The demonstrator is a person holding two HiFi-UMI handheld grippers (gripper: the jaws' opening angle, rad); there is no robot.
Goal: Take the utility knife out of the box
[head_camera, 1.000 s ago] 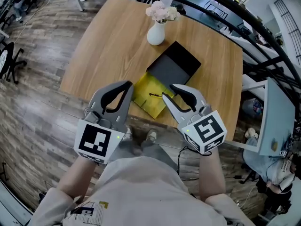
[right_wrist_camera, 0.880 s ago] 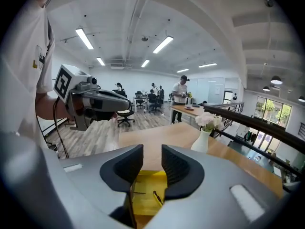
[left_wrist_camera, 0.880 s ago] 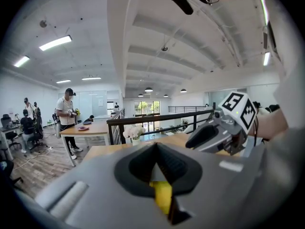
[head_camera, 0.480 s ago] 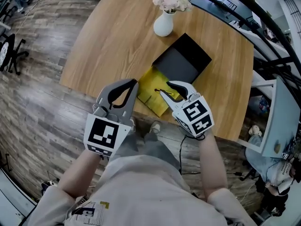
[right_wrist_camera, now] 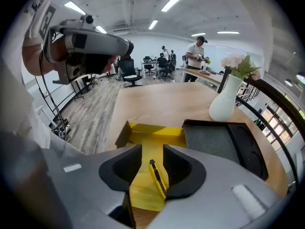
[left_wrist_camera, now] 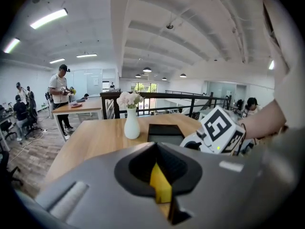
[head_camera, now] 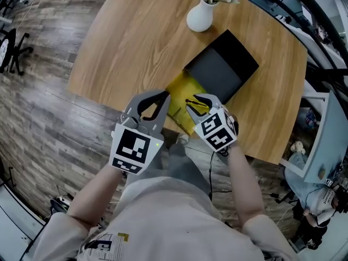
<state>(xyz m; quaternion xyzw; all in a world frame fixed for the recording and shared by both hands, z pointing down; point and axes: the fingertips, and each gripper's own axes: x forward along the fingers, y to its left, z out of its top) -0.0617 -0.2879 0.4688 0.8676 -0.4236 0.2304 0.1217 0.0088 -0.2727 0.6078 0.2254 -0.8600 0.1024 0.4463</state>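
Down we come toward the table (head_camera: 136, 37): right gripper (head_camera: 194, 103) has just been opening its jaws wide to straddle the utility knife (right_wrist_camera: 158, 178), lying untouched in the yellow box tray (right_wrist_camera: 152, 132); left gripper (head_camera: 149, 99) seems pressed together, idle.

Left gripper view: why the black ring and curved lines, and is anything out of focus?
Left gripper view: a wide-angle lens bends the ceiling beams and darkens the corners; the near left gripper looks soft, the vase sharp. Right gripper view: same bending. Head view: the table edges bow.
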